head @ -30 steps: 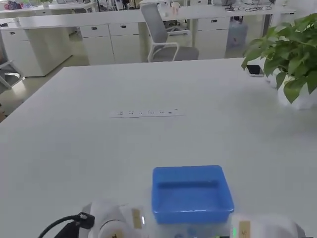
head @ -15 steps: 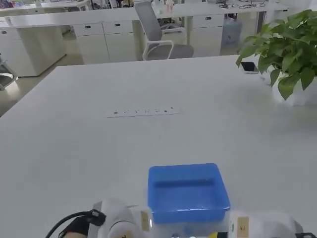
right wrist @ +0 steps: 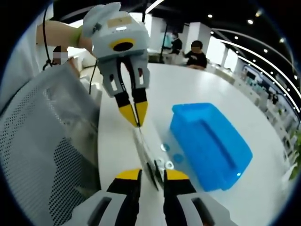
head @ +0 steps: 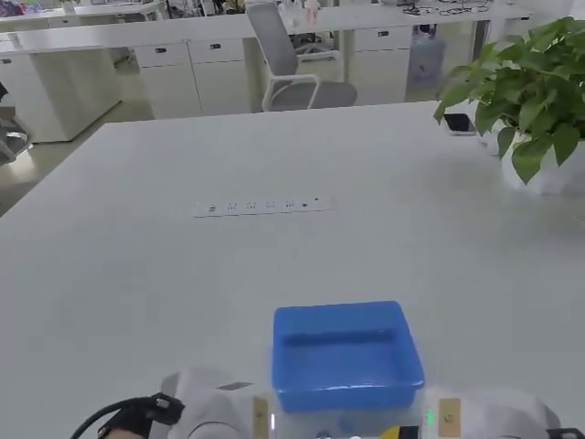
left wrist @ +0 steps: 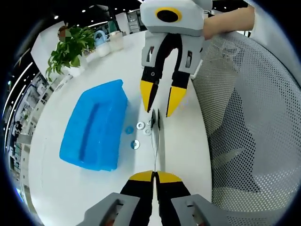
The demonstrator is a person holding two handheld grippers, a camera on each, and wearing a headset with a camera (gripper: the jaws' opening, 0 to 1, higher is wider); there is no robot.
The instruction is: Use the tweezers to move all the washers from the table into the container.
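Left gripper view: the left gripper (left wrist: 154, 175) and the right gripper (left wrist: 160, 100) face each other nose to nose, low over the table (left wrist: 184, 141). The left's jaws are pressed together on the rear end of the tweezers (left wrist: 154, 141), which reach toward the right gripper. The right's jaws are spread, straddling the tips. The washers (left wrist: 140, 125) lie on the table beside the tips, next to the container (left wrist: 91, 129).
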